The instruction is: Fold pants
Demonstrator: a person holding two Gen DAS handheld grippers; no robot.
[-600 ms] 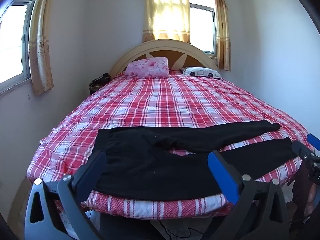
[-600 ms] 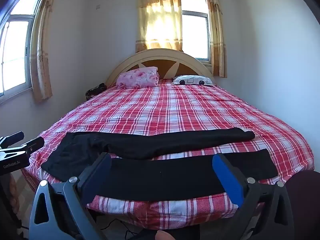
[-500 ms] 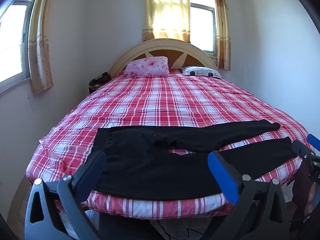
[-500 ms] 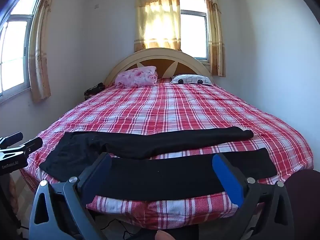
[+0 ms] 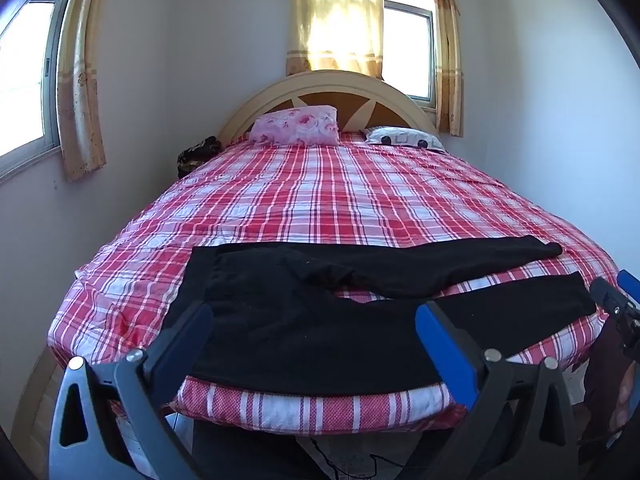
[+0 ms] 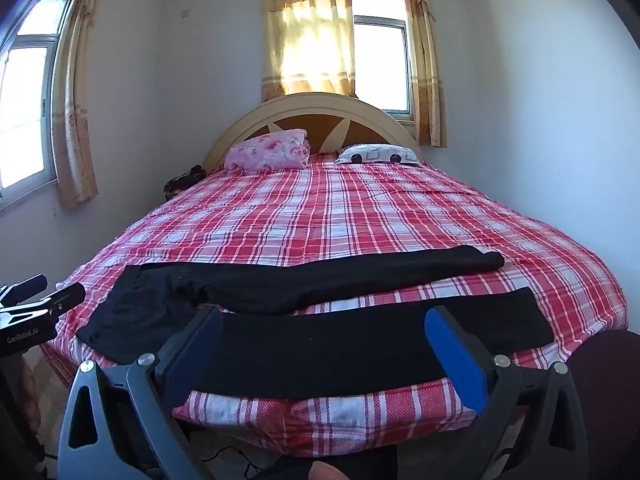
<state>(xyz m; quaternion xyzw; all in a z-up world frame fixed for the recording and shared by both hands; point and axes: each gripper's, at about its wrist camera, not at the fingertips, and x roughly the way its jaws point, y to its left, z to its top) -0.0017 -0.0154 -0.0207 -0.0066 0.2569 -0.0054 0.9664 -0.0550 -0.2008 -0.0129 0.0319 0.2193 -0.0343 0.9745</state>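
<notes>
Black pants point(image 5: 304, 320) lie flat across the foot of the bed point(image 5: 320, 192), waistband to the left, two legs stretched to the right with a gap of checked cover between them. In the right wrist view the pants point(image 6: 320, 344) show the same way. My left gripper point(image 5: 312, 332) hovers open in front of the waist end, nothing between its fingers. My right gripper point(image 6: 320, 336) stands open before the near leg, also with nothing in it. Neither one touches the cloth. Each gripper shows at the edge of the other's view.
A red and white checked cover spreads over the bed. A pink pillow point(image 5: 296, 126) and a white patterned pillow point(image 5: 404, 138) rest at the headboard. Walls stand close on both sides. A dark bundle point(image 5: 198, 154) lies at the far left of the bed. Cables lie on the floor below.
Both views have shifted very slightly; the grippers stay open and the pants have not moved.
</notes>
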